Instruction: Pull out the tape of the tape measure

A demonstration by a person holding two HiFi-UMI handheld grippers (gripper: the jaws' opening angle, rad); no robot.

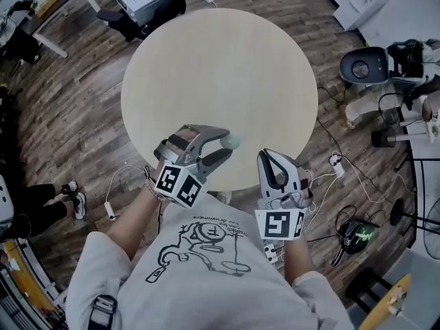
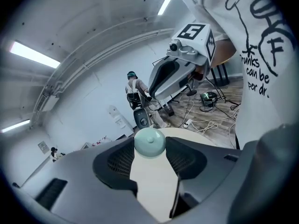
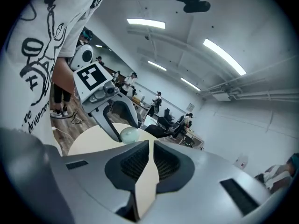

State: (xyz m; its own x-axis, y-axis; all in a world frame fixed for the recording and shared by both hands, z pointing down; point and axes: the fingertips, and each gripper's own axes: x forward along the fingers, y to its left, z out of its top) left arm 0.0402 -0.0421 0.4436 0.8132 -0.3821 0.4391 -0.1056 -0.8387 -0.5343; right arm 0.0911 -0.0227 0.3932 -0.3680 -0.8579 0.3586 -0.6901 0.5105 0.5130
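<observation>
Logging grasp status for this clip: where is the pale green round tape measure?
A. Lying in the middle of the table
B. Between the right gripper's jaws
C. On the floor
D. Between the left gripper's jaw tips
D: the left gripper view shows the tape measure seated between the jaw tips of the left gripper, while the right gripper has only the bare table showing through its narrow gap.
</observation>
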